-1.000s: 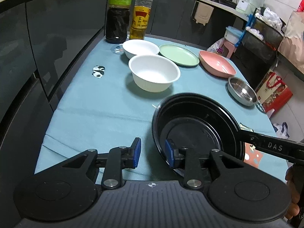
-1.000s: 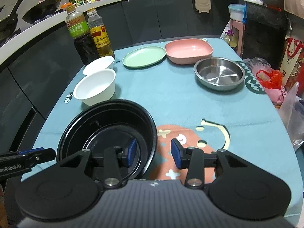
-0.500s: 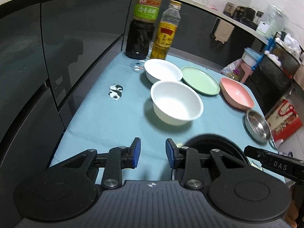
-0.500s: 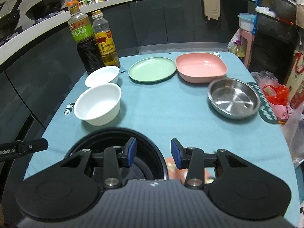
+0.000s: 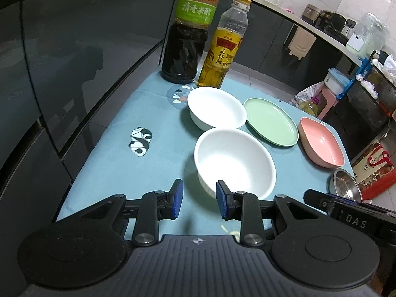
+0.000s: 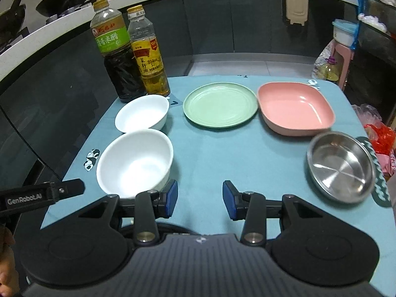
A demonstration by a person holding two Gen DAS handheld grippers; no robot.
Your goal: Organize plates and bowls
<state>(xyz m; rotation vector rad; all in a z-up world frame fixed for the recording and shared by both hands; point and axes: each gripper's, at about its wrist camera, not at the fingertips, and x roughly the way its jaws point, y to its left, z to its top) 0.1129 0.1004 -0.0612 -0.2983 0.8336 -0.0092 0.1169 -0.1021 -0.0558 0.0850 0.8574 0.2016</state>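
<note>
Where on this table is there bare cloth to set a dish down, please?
The widest bare stretch of cloth lies between the near white bowl and the steel dish, below the green plate. Another lies by the panda print. It is crowded around the bottles and far white bowl.

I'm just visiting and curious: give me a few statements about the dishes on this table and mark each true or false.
1. Two white bowls sit near the bottles. True.
2. The green plate is stacked inside the pink dish. False: it lies beside it on the blue tablecloth.
3. The steel bowl is empty. True.
4. The right hand-held gripper clamps a white bowl. False: its jaws are open with nothing between them.
5. Both bottles lie on their sides. False: they stand upright.
</note>
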